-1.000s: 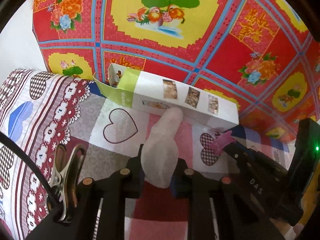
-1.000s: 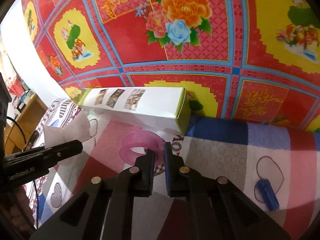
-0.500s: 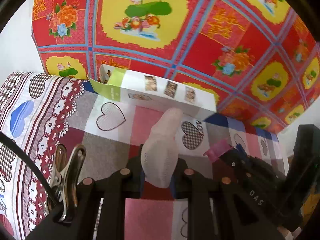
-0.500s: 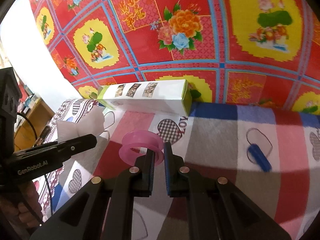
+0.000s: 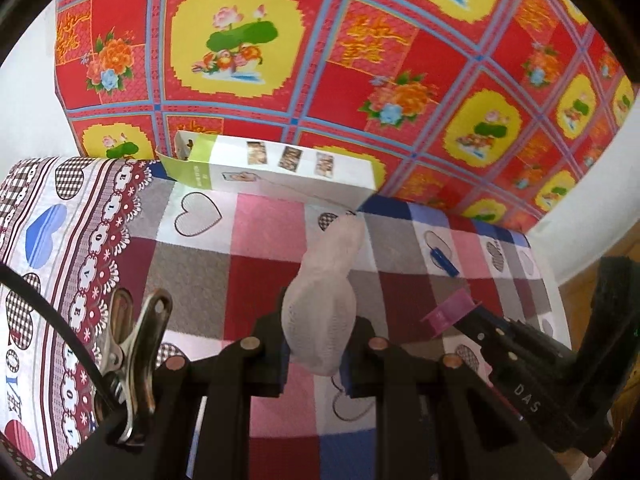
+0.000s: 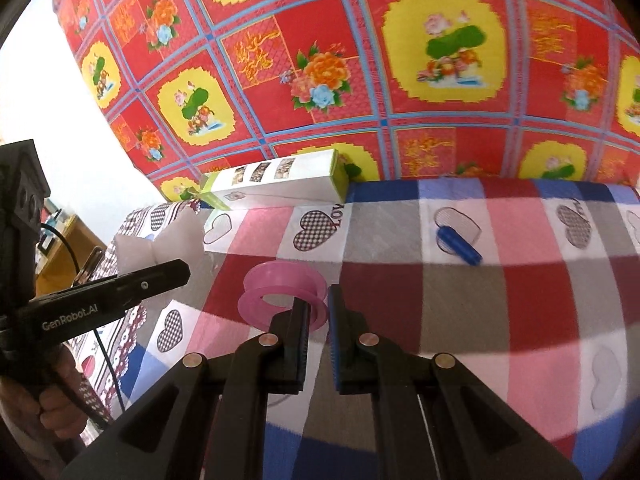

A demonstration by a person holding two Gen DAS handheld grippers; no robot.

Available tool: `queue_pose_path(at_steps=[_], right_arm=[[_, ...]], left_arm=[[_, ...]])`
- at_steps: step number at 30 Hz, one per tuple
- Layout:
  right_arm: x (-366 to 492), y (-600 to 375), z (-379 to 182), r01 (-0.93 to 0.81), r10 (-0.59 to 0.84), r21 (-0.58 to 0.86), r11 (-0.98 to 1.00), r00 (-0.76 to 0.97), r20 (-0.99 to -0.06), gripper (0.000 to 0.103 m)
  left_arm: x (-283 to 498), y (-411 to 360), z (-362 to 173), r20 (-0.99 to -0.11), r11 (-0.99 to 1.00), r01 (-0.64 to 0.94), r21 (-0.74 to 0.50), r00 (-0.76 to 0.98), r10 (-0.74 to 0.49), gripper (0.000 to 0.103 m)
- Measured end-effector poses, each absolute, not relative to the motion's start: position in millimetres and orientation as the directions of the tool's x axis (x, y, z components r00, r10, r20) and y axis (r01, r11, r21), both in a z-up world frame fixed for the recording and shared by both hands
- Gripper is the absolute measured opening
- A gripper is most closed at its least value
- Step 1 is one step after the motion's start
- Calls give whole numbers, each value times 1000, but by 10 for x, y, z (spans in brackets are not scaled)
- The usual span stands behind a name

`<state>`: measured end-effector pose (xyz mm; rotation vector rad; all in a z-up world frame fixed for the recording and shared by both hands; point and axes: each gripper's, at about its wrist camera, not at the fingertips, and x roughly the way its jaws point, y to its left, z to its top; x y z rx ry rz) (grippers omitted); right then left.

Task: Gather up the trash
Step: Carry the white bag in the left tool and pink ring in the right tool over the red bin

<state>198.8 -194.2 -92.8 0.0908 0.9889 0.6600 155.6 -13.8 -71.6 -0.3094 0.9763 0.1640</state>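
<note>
Nearest in the left wrist view, the left gripper (image 5: 316, 354) is clamped on a crumpled white tissue (image 5: 322, 300), which stands up between its fingers and leans a little to the right. A metal clip (image 5: 134, 354) sits on the gripper body, left of the tissue. In the right wrist view, the right gripper (image 6: 318, 316) is narrow and pinches the rim of a pink plastic ring (image 6: 282, 294); the ring is a flat spool with an open middle, and most of it sticks out to the left of the fingers.

Both are held above the checked tablecloth (image 6: 460, 300) with heart prints. On the cloth, right of and beyond the ring, lies a small blue cap (image 6: 460, 246), well apart from it. Farther behind the ring, a long white and green box (image 6: 276, 188) lies at the back edge of the table, against the red flowered cloth (image 6: 360, 60) on the wall.
</note>
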Motion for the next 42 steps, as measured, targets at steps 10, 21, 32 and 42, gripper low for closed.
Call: queue_pose_path(at_steps=[10,21,32,42], right_arm=[[1660,-2305,-805,-389,520,368,845,430,-738,10],[1296,-2735,-649,-270,456,367,890,508,-731,10],[954,-3177,-519,-155,383,364,918,576,-722,10],[639,-3716,-540,-11,284,353,936,617,-734,10]], left_arm=[[1321,-391,-503,-821,960,-195,-201,568,-56,19],[1204,-743,-414,-821,976,-79,-204,557,-127,19],[1109,-1257,-373,-825,979,72,-190,529,-199,19],[1059,-1769,-481,-837,961,202,-187,479,-263,19]])
